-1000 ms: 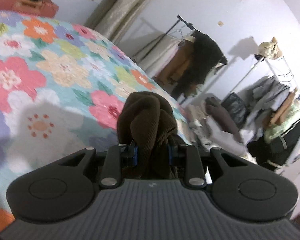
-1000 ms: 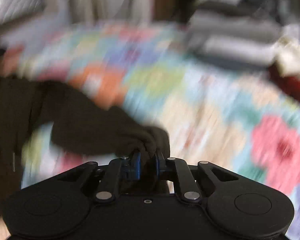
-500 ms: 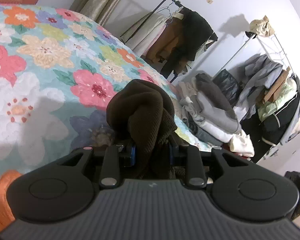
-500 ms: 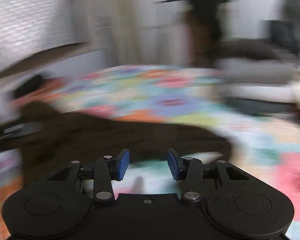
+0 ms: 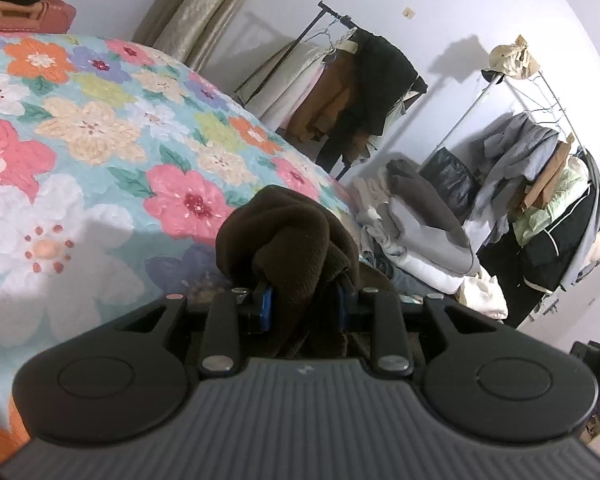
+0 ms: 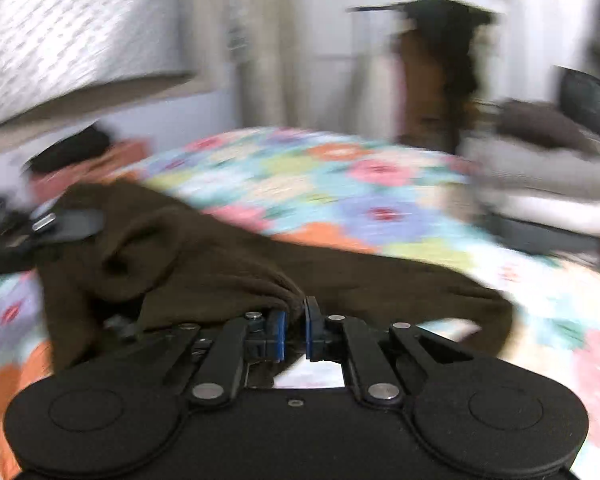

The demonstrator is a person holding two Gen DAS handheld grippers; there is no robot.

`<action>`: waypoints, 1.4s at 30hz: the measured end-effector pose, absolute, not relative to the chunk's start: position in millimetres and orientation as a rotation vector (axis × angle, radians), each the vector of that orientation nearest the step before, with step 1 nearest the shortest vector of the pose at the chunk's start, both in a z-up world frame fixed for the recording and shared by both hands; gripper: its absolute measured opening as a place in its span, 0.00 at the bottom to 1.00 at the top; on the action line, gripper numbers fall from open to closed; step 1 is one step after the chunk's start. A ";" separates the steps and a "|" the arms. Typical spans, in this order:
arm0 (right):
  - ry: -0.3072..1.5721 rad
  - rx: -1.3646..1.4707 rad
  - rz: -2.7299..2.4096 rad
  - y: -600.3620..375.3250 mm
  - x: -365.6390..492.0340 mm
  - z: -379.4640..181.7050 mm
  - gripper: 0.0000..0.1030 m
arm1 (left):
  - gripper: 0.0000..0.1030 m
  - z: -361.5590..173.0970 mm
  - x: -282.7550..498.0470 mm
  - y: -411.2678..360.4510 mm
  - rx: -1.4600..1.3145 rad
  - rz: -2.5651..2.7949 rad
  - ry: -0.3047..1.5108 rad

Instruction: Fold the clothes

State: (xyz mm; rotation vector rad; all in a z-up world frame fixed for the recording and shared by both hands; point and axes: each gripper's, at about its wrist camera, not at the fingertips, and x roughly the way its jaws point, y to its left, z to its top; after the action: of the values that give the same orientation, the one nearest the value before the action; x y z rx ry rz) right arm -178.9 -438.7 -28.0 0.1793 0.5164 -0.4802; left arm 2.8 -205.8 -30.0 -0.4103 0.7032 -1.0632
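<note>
A dark brown knitted garment (image 6: 204,248) lies stretched across the flowered bedspread (image 6: 340,184) in the blurred right wrist view. My right gripper (image 6: 294,322) is shut on a fold of its near edge. In the left wrist view, a thick bunch of the same brown garment (image 5: 284,240) bulges up between the blue pads of my left gripper (image 5: 304,300), which is shut on it above the bedspread (image 5: 100,140). The other gripper's black body (image 6: 60,222) shows at the left of the right wrist view, at the garment's far end.
Beyond the bed's far edge lies a pile of grey and white clothes (image 5: 420,232). Two clothes racks (image 5: 364,92) with hanging coats stand against the white wall. An orange-brown suitcase (image 5: 24,14) sits past the bed's top left. Curtains (image 5: 196,4) hang behind.
My right gripper let go of the garment half a second ago, moved back to its near edge and has shut on it again. The left gripper kept its hold, shifting slightly.
</note>
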 end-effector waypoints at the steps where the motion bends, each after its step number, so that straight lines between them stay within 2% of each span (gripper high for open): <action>1: 0.513 0.211 -0.522 -451.8 -186.6 -28.6 0.09 | 0.26 -29.5 0.7 -208.3 -0.389 -1.063 0.706; 3: 0.525 0.279 -0.605 -472.8 -202.1 -31.9 0.08 | 0.27 -27.8 -7.7 -217.3 -0.291 -1.055 0.694; 6: 0.537 0.360 -0.671 -492.6 -220.0 -32.6 0.08 | 0.44 -30.1 -21.7 -234.9 -0.160 -1.072 0.690; 7: 0.535 0.387 -0.662 -496.1 -221.8 -34.7 0.08 | 0.44 -32.6 -24.7 -241.0 -0.135 -1.080 0.701; 8: 0.533 0.413 -0.654 -499.6 -223.6 -36.8 0.08 | 0.41 -36.3 -27.2 -247.7 -0.108 -1.083 0.715; 9: 0.530 0.440 -0.645 -503.1 -225.4 -39.0 0.08 | 0.25 -39.1 -29.1 -252.7 -0.077 -1.065 0.718; 10: 0.537 0.440 -0.652 -500.5 -225.8 -42.9 0.08 | 0.14 -41.7 -31.0 -257.3 -0.046 -1.047 0.719; 13: 0.535 0.426 -0.669 -487.5 -228.1 -46.2 0.08 | 0.13 -28.2 -37.5 -246.6 -0.009 -0.972 0.585; 16: 0.480 0.374 -0.678 -480.7 -231.6 -32.2 0.08 | 0.13 3.5 -23.5 -200.0 -0.197 -0.886 0.456; 19: 0.424 0.309 -0.687 -474.3 -233.9 -17.9 0.08 | 0.14 12.8 0.9 -151.1 -0.376 -0.744 0.400; 21: 0.387 0.265 -0.692 -470.1 -235.4 -8.4 0.07 | 0.15 9.2 13.9 -142.3 -0.284 -0.665 0.402; 25: 0.402 0.211 -0.700 -472.6 -201.6 -17.1 0.07 | 0.21 -13.1 31.1 -142.5 -0.276 -0.608 0.532; 32: 0.464 0.112 -0.729 -450.1 -192.6 -31.4 0.07 | 0.21 -7.7 35.1 -130.5 -0.311 -0.567 0.511; 35: 0.471 0.197 -0.748 -464.2 -198.7 -38.8 0.08 | 0.27 -11.6 39.8 -137.0 -0.289 -0.661 0.605; 38: 0.460 0.236 -0.777 -475.1 -203.2 -36.1 0.07 | 0.36 -12.3 23.6 -155.2 -0.178 -0.742 0.638; 42: 0.375 0.213 -0.760 -479.3 -204.4 -12.6 0.08 | 0.56 -18.7 -2.9 -186.5 0.013 -0.829 0.640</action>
State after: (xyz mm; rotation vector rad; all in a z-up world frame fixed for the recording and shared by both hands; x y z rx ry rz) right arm -204.4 -479.3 -12.6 0.2131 0.3747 -0.7597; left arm -2.9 -186.5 -18.7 0.0128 0.6402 -0.8288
